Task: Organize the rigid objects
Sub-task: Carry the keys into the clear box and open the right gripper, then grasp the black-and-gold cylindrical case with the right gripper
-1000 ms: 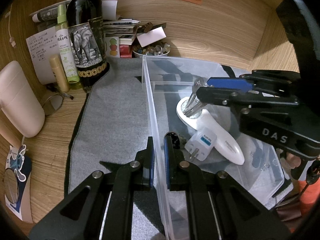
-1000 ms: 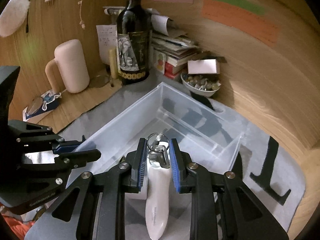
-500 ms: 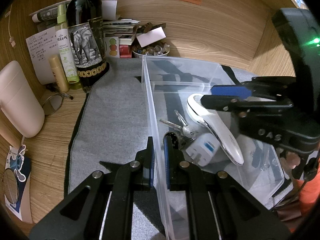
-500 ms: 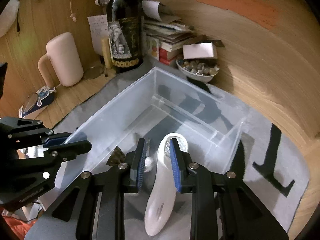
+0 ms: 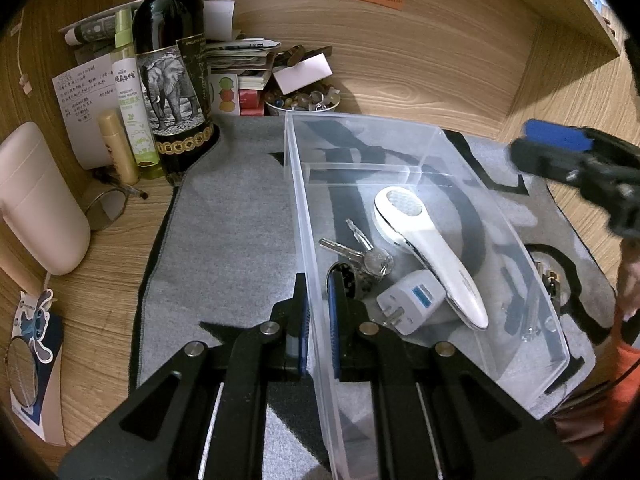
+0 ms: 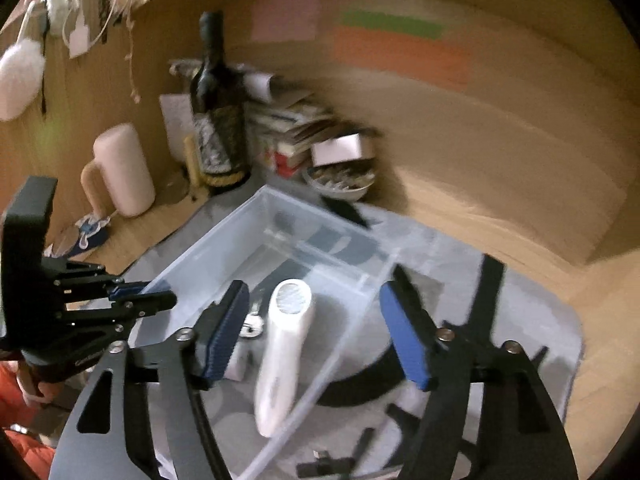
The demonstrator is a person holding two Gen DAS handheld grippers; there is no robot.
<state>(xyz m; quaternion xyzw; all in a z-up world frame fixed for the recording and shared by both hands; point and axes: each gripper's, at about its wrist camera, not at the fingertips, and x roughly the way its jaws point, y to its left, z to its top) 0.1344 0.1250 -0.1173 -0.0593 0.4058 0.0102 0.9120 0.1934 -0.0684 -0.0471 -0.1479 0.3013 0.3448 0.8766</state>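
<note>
Clenched on the near left wall of the clear plastic storage bin (image 5: 496, 216), the jaws of the left gripper (image 5: 316, 304) have one blue pad outside the wall and one inside. Jaws of the right gripper (image 6: 316, 332) are spread wide and released, hanging above the bin's right side with nothing between them; that view is blurred.

Inside the bin lies a white handheld device with a round textured head (image 5: 430, 248), its head toward the far divider and its handle resting on a white plug adapter with a blue label (image 5: 412, 300). Just left of the device sits a bunch of silver keys on a ring (image 5: 360, 252), touching a small dark round object I cannot identify.

The bin stands on a grey felt mat with black shapes (image 5: 232, 240) spread over the wooden bench (image 5: 108, 264). Behind the mat are a dark wine bottle with an elephant label (image 5: 172, 80), a pale pink rounded container (image 5: 36, 200) and a small bowl of pebbles (image 5: 304, 102).
</note>
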